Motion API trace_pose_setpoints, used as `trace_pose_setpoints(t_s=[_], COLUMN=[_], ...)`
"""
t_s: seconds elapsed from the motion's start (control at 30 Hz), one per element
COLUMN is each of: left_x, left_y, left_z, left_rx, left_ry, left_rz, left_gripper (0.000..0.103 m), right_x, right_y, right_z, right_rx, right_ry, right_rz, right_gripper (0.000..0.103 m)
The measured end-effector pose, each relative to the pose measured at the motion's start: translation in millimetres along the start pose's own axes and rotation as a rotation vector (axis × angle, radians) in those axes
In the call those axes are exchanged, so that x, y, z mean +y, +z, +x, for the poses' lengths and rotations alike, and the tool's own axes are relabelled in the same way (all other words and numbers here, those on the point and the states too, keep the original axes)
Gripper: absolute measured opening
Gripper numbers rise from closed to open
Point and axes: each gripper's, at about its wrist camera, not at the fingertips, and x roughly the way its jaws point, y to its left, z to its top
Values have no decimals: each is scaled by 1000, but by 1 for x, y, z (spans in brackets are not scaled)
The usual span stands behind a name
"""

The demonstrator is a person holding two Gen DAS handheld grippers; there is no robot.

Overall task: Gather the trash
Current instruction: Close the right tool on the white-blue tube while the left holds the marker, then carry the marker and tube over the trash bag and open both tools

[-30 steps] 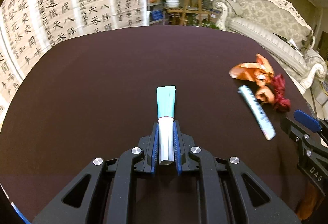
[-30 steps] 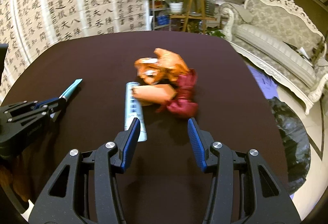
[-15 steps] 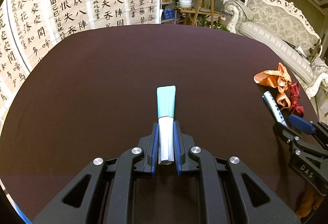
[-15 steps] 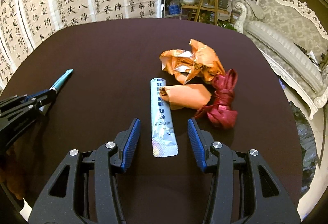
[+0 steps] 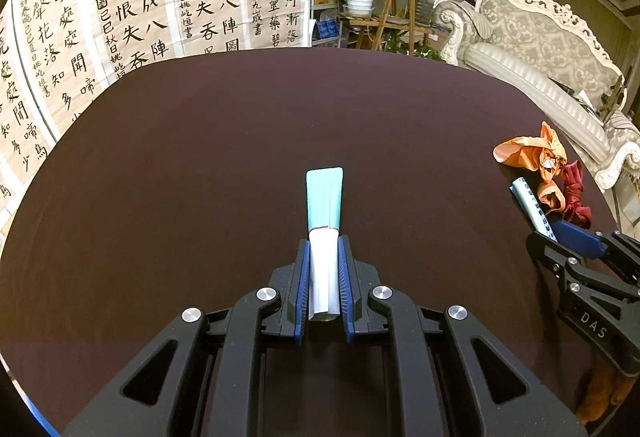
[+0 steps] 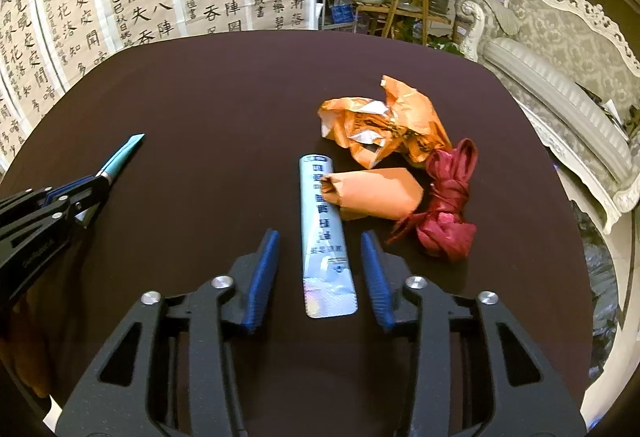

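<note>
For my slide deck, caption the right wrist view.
Right gripper, jaws closing but not yet touching, straddles a silver sachet beside orange wrappers on a dark table.

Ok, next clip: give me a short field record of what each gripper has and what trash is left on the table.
left gripper: shut on teal-and-white flat sachet
right gripper: jaws have just been closing around silver printed stick sachet, pads not yet touching
on table: crumpled orange wrapper, orange paper roll overlapping the silver sachet, knotted dark-red ribbon
surface: dark brown table
</note>
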Motion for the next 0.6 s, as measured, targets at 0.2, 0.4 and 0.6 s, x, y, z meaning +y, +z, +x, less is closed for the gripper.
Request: trace_pose_setpoints(t_s=[0.2, 0.4, 0.6], left_x=[0, 1, 0], left_y=[0, 1, -3], left_z=[0, -1, -10], left_rx=[-1, -3, -15], left_ry=[0, 1, -12], left_rz=[0, -1, 2], left_gripper=[15, 15, 15], right_x=[11, 17, 3], right_y=[-7, -19, -30], right_z=[-6, -23, -45], right_rx=[-6, -30, -65], right_ry=[30, 63, 46], right_rz=[-16, -29, 5], right_gripper=[21, 21, 21])
